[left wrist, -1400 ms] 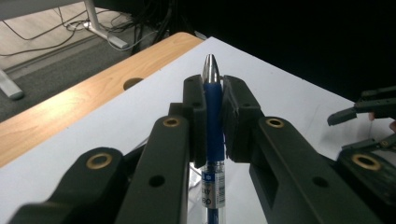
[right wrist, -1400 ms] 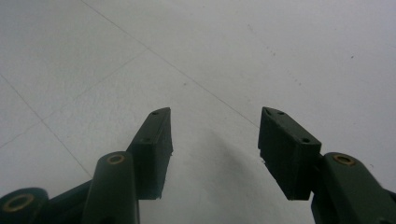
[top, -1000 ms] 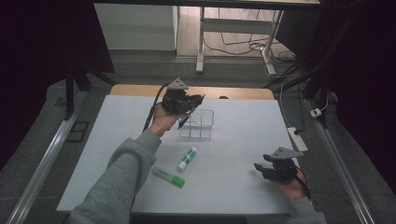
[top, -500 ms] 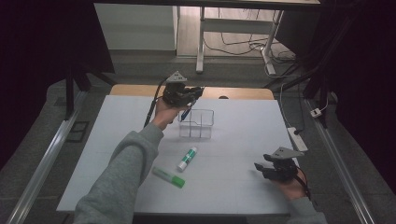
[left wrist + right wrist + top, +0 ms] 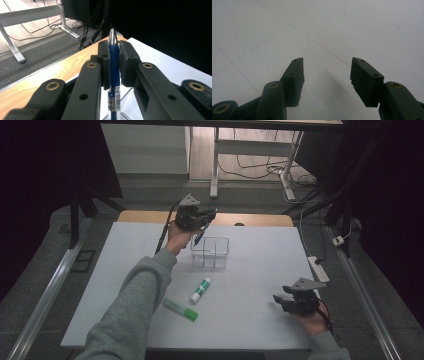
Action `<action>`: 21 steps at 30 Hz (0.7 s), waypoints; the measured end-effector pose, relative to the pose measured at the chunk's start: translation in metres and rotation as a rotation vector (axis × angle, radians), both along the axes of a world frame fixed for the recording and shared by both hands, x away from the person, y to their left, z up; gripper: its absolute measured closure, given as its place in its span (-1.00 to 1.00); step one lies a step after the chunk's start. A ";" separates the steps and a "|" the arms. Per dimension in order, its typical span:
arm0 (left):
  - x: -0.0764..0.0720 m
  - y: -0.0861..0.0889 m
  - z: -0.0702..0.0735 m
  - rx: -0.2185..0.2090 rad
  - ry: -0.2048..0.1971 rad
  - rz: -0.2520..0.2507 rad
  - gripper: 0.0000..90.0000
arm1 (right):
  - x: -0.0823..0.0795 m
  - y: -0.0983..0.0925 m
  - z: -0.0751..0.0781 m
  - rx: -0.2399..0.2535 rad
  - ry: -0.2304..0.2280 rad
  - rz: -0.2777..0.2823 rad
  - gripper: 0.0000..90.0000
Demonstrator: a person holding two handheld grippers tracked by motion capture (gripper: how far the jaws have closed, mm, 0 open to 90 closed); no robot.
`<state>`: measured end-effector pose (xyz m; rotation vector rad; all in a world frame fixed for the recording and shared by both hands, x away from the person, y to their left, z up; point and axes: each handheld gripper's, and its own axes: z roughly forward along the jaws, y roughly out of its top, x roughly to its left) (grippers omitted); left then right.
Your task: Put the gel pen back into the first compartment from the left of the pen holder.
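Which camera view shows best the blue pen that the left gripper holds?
The left gripper view: the blue pen stands close and sharp between the pads of the left gripper, label readable. In the high view the pen is a small dark stroke under that gripper, above the clear box.

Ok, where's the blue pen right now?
The blue pen is clamped between the left gripper's jaws, held at the far left of the table in the high view, just above the clear container's left compartment.
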<state>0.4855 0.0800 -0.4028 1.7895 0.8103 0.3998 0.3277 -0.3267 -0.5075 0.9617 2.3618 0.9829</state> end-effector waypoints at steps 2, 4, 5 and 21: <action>0.000 0.001 0.000 -0.001 0.001 0.001 0.76 | 0.000 0.000 0.000 -0.002 -0.001 0.001 -0.01; 0.000 0.001 0.000 0.004 0.003 0.003 0.76 | 0.000 0.000 0.000 -0.001 0.003 0.000 -0.01; 0.000 0.002 0.000 0.006 0.002 0.004 0.76 | 0.000 0.001 0.000 -0.002 0.004 0.000 -0.01; 0.000 0.004 -0.001 0.020 0.007 0.007 0.59 | 0.001 0.002 -0.002 -0.009 0.018 0.007 -0.02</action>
